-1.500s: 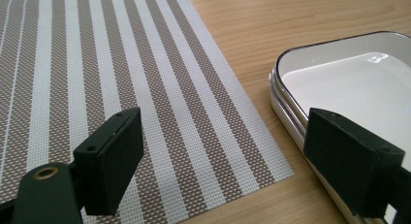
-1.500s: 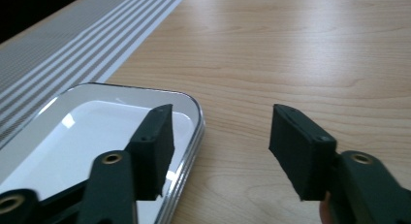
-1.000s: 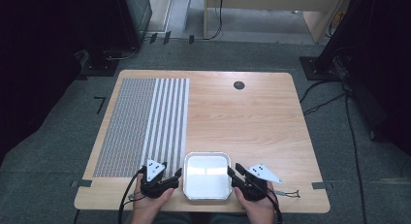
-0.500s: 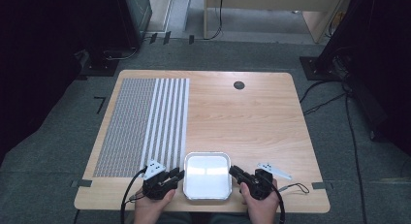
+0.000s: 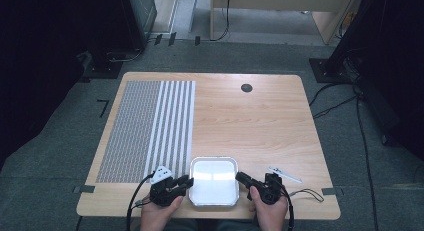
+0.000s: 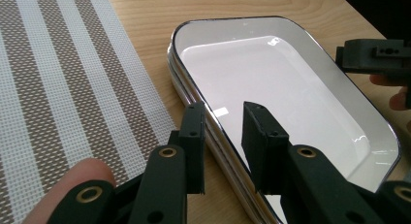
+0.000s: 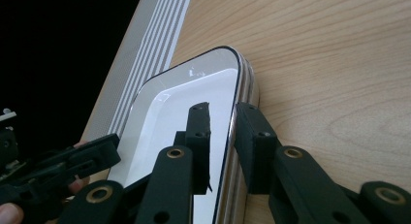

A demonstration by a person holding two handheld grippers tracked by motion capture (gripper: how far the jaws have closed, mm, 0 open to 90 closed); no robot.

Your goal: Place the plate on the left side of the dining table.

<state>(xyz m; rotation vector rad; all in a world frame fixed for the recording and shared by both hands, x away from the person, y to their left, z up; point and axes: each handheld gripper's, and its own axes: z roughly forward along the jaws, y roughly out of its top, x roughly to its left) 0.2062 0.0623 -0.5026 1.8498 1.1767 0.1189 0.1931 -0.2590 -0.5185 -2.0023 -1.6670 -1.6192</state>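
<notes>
Tray (image 5: 214,181), white w/ dark rim, empty, sits on the wooden table (image 5: 260,126) at its near edge, just right of the striped placemat (image 5: 150,128). Left gripper (image 5: 186,181) at the tray's left rim: jaws part-open, straddling the rim, one inside, one outside, not clamped (image 6: 223,132). Right gripper (image 5: 241,178) at the tray's right rim, same setup, jaws narrow w/ rim between them; can't tell if touching (image 7: 222,136). Small white flat item (image 5: 285,174) lies right of the tray, near the right gripper.
</notes>
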